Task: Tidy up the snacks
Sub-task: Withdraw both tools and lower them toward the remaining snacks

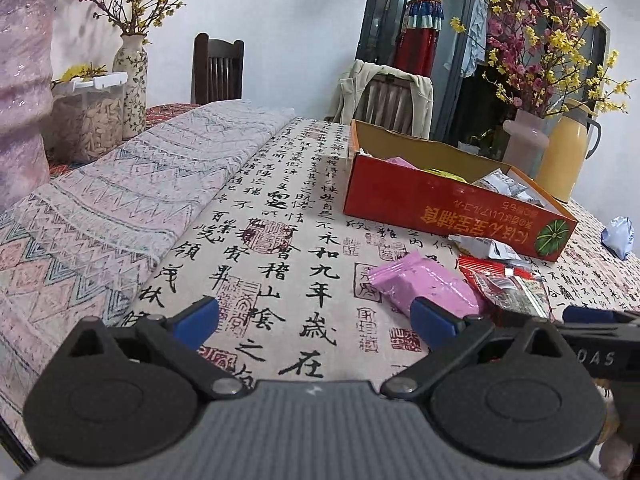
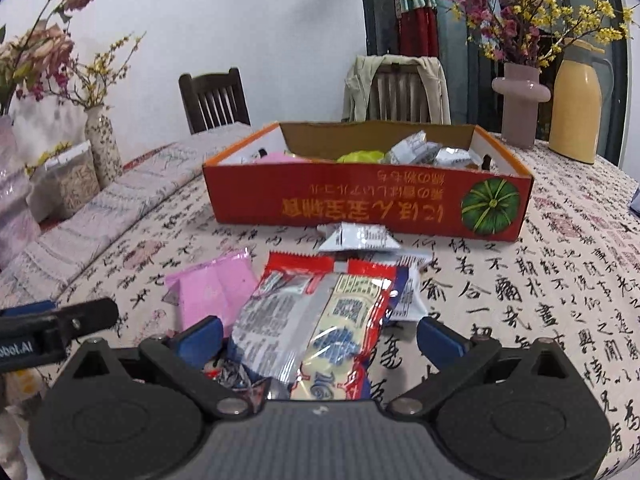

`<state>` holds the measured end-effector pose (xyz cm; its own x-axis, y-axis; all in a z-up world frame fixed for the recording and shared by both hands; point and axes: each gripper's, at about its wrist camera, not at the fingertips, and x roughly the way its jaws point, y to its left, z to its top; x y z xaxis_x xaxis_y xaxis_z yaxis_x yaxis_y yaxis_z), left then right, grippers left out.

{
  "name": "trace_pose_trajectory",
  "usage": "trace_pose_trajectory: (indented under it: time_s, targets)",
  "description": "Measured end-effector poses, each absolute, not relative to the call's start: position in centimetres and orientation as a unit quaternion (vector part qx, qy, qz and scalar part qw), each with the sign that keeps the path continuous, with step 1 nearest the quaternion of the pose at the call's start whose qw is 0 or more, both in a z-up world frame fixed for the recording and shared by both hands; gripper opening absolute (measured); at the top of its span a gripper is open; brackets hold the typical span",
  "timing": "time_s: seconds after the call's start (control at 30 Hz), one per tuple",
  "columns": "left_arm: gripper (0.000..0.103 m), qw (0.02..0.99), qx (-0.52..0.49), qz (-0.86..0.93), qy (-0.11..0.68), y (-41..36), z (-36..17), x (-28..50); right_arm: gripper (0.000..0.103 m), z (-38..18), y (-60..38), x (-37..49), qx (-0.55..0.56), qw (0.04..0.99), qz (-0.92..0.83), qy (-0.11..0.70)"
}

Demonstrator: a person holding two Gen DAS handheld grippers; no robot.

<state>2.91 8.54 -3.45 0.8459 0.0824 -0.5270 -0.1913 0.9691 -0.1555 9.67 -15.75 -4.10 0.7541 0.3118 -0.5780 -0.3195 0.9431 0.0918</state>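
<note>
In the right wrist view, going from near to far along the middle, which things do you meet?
Right tongs, open → red-and-clear snack packet between the fingers → white sachet → red box holding snacks → chair draped with a beige jacket.

Calligraphy tablecloth (image 2: pixel 520 300), yellow flask (image 2: pixel 576 112), pink vase (image 2: pixel 520 104), wooden chair (image 2: pixel 214 98), draped jacket (image 2: pixel 360 88)

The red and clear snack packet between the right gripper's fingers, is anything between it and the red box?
Yes. From the red and clear packet, a small white packet lies on the cloth just before the red box. The box's near wall stands upright, so the right gripper, jaws open, would probably have to lift over it.
</note>
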Motion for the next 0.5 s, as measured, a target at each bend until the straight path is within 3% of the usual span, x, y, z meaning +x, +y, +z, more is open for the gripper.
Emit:
trace_pose_trajectory:
  time_s: [0.5]
  targets:
    - [0.103,0.949,-0.107,0.082,0.285,8.7,-4.2,3.6,0.102,-5.7,-15.4,10.2,-0.010,0.932,0.164,0.323]
